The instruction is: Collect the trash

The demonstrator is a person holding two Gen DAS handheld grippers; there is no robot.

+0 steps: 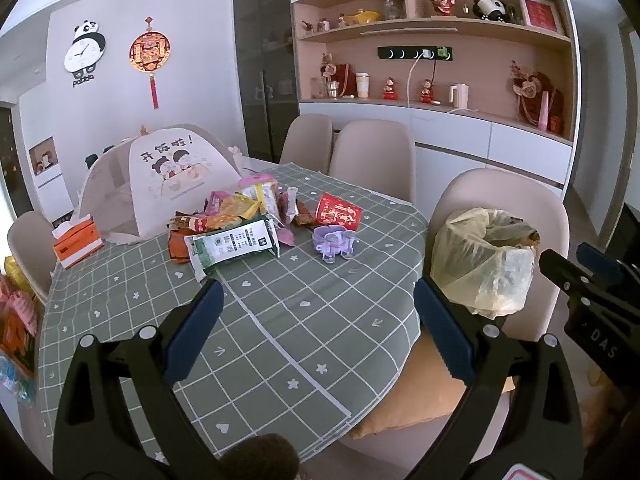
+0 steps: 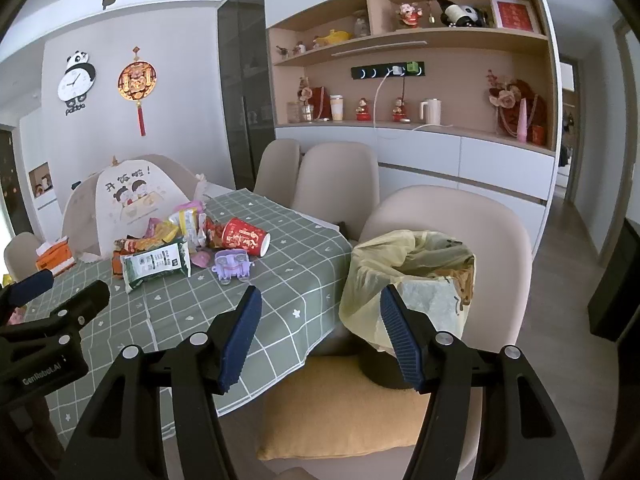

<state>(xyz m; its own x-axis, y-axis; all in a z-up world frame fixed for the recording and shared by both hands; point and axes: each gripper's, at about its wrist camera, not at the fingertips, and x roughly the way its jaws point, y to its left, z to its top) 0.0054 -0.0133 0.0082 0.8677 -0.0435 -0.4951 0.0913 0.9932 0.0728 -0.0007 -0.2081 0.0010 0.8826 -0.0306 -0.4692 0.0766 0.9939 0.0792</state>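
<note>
1. Here, the trash (image 1: 236, 220) lies in a pile on the table (image 1: 280, 320), well ahead of the left claw (image 1: 316, 320) and a little to its left: wrappers, a green and white bag (image 1: 234, 246) nearest the claw, and a red cup (image 1: 338, 210) on its side.
2. A purple toy (image 1: 336, 242) stands just beside the cup, on the claw's side of it.
3. The bin (image 2: 416, 276), lined with a yellow bag, stands on a chair (image 2: 480, 240) just ahead of the right claw (image 2: 320, 336).
4. Both claws have their fingers apart and nothing is between them.
5. Behind the pile is a food cover (image 1: 168, 176), and left of it a tissue box (image 1: 78, 242).
</note>
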